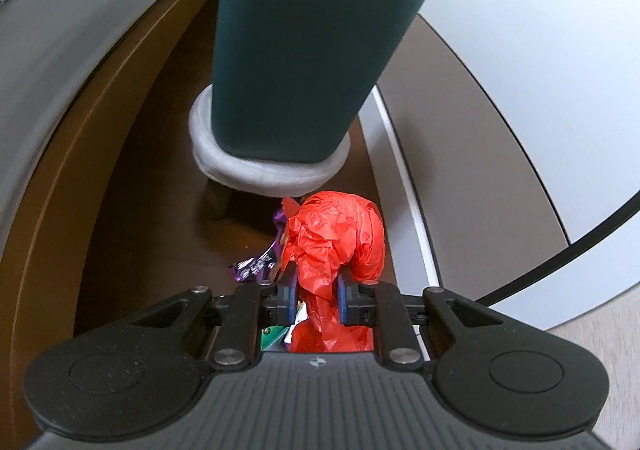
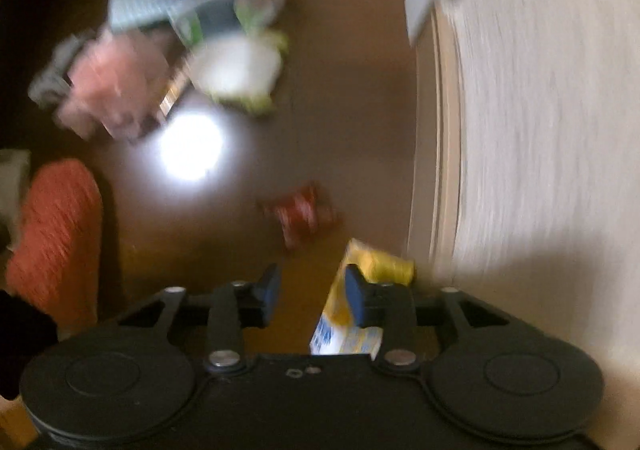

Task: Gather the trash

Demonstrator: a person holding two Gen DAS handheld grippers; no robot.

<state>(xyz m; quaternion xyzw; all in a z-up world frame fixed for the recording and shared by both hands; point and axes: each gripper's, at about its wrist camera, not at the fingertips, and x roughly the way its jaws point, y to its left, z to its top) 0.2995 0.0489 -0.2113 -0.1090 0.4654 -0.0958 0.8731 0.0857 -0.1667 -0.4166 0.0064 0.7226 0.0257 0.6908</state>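
The red plastic bag (image 1: 334, 246), bunched lengthwise along the gripper's line, is clamped in the left gripper (image 1: 314, 292) above the brown floor (image 1: 160, 170), before a teal bin (image 1: 304, 62). The right gripper (image 2: 312, 292) stands parted, ungrasping, over a yellow carton (image 2: 376, 270); blurred litter (image 2: 200, 30) beyond.

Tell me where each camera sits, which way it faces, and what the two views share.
Left wrist: on the left gripper, looking forward and down at a teal bin on a grey stool; its fingers clamp a red plastic bag.
Right wrist: on the right gripper, facing down at a brown floor strewn with blurred litter; jaws open beside a yellow carton.
Shared: the red bag, seemingly the orange-red mass at the right view's left edge.
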